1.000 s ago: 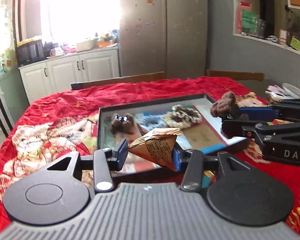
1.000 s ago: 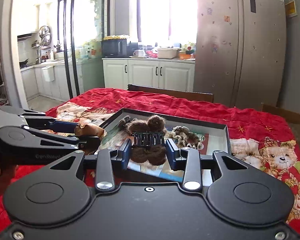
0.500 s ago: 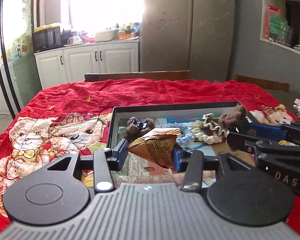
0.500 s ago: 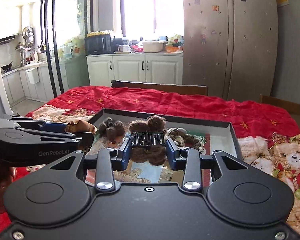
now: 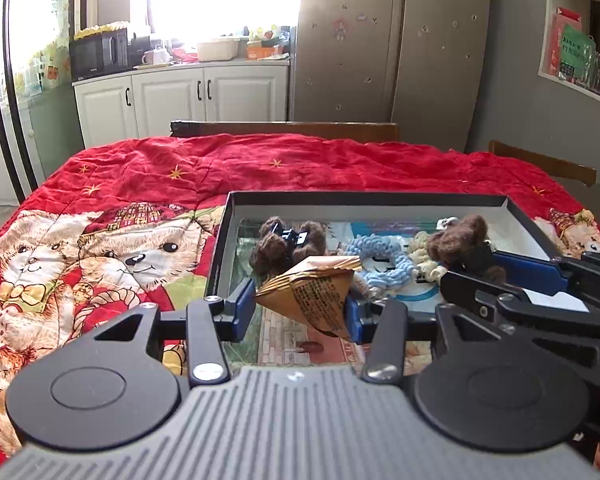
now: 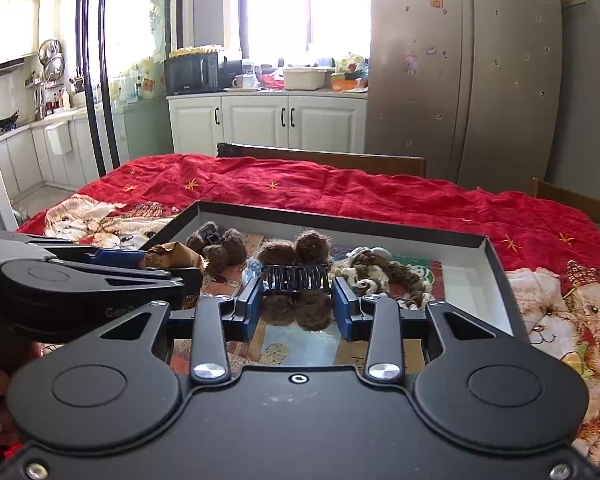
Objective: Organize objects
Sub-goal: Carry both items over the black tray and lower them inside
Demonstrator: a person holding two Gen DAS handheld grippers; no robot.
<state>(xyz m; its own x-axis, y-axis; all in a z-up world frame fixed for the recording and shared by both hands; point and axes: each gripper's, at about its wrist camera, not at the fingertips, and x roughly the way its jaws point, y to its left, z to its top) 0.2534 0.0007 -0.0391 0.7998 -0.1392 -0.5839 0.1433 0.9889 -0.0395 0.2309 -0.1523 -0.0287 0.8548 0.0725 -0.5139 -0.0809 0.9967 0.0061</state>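
Tray point(image 5: 524, 216): holds brown clip point(image 5: 288, 240), blue scrunchie point(image 5: 380, 256), cream scrunchie point(image 6: 380, 276). Pending: left gripper point(image 5: 300, 304) clamps packet point(image 5: 312, 292); right gripper point(image 6: 298, 304) clamps second clip point(image 6: 296, 276), both above tray.

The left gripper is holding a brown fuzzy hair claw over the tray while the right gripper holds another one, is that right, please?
Not quite. The left gripper is shut on a tan paper packet, not a hair claw, as the left wrist view shows. The rest stands: it is over the tray, and the right gripper holds a brown fuzzy hair claw.
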